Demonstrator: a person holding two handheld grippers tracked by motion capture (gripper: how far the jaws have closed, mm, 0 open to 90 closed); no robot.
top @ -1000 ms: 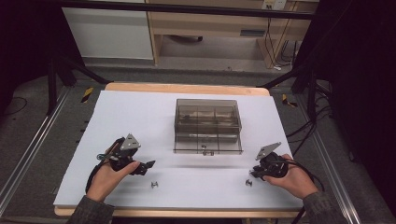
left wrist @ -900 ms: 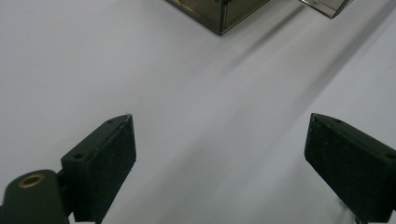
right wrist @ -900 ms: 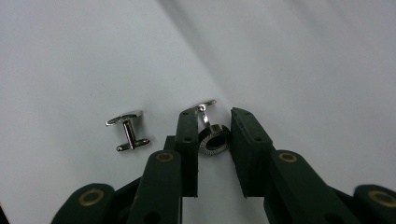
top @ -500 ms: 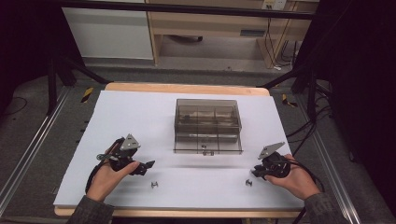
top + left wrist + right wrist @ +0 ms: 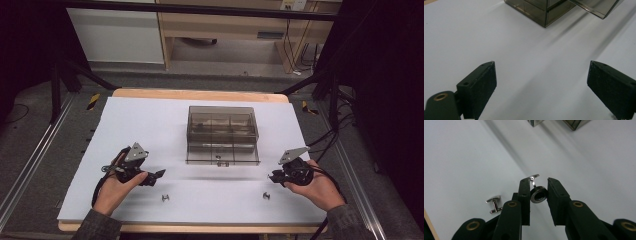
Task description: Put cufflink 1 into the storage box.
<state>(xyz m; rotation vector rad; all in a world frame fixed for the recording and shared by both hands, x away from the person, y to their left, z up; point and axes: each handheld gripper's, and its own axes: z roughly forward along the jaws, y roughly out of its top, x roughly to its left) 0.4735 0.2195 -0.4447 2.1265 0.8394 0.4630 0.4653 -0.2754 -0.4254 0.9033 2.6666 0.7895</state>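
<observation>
White paper covers the desk [image 5: 125,115], where the right tongs [image 5: 538,185] are pinching a cufflink [image 5: 538,194]. It should be lifted gently toward the far box [image 5: 222,134], with the left tongs [image 5: 541,82] kept spread.

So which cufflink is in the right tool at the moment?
The black-faced cufflink, pinched between the right tool pads. The all-silver one lies free on the white table beside it.

Right claw [image 5: 538,185] closed on a cufflink [image 5: 537,193]: round black-faced head clamped between both pads, silver post and toggle bar projecting past the tips. Second cufflink [image 5: 493,203] lying on the white surface [image 5: 461,157], left of the claw, apart from it. Smoky transparent box corners [image 5: 574,123] at top edge.
</observation>
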